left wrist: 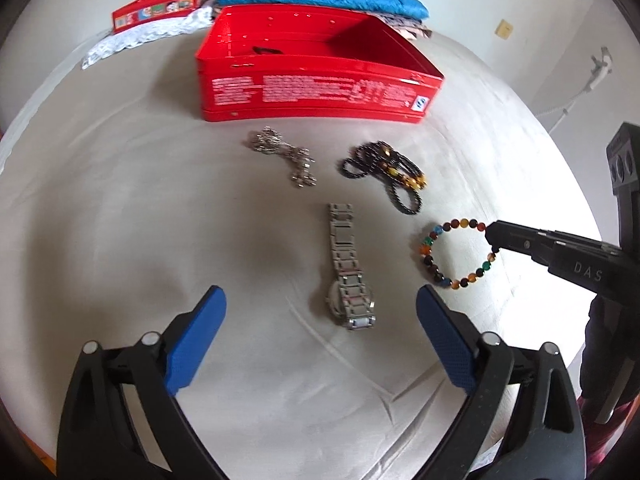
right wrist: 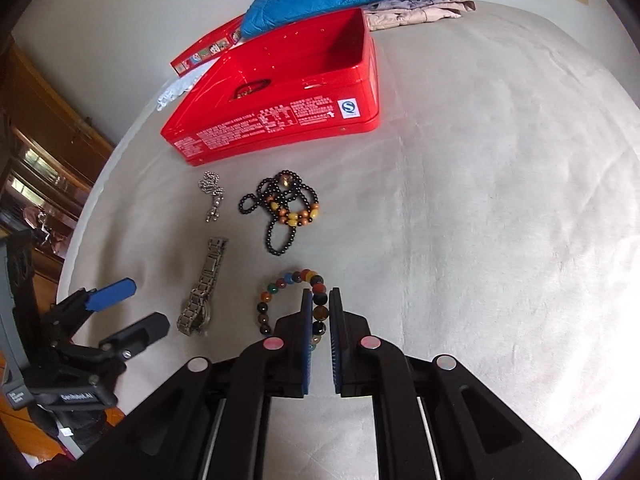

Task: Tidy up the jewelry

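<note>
Clamped between the pads of the right gripper (right wrist: 320, 308): a multicoloured bead bracelet (right wrist: 280, 292), pinched at its right side, loop spreading left and ahead of the tips on the beige bedcover (right wrist: 480, 200). Angled steeply downward, both tools. Round glossy beads in amber, brown, teal, orange and dark tones. Left of the bracelet, a steel-link watch (left wrist: 346, 272), lying between the wide-apart blue pads of the left gripper (left wrist: 320, 312), untouched. Further ahead, a black bead necklace (right wrist: 280, 212) with amber beads, and a silver chain (right wrist: 212, 194). Beyond those, an open red tin (right wrist: 280, 92).
</note>
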A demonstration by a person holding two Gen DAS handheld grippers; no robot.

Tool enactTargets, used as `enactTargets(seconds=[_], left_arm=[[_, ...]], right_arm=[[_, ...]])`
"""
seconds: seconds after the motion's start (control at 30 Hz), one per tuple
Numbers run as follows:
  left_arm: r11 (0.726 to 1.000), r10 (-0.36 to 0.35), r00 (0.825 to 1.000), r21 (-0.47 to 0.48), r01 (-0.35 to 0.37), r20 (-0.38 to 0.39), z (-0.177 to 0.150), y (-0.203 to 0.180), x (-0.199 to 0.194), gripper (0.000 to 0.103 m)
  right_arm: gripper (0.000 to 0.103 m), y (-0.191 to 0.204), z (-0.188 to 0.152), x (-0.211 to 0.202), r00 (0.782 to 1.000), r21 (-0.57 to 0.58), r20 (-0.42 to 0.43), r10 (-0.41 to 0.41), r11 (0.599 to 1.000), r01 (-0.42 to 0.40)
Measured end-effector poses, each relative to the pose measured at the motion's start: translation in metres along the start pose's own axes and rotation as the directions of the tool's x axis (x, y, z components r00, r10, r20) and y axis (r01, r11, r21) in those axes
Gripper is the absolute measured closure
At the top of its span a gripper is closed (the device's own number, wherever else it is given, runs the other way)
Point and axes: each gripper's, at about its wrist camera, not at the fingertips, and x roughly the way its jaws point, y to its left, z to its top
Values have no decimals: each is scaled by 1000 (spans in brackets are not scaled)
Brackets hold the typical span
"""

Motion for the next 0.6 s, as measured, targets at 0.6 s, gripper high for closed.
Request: enactTargets(seconds=[0.6], left_arm=[[1000, 8, 994, -15, -10, -108, 4, -20, 30, 58]], right_arm=[[95, -13, -7, 3, 999, 6, -12, 35, 999, -35]])
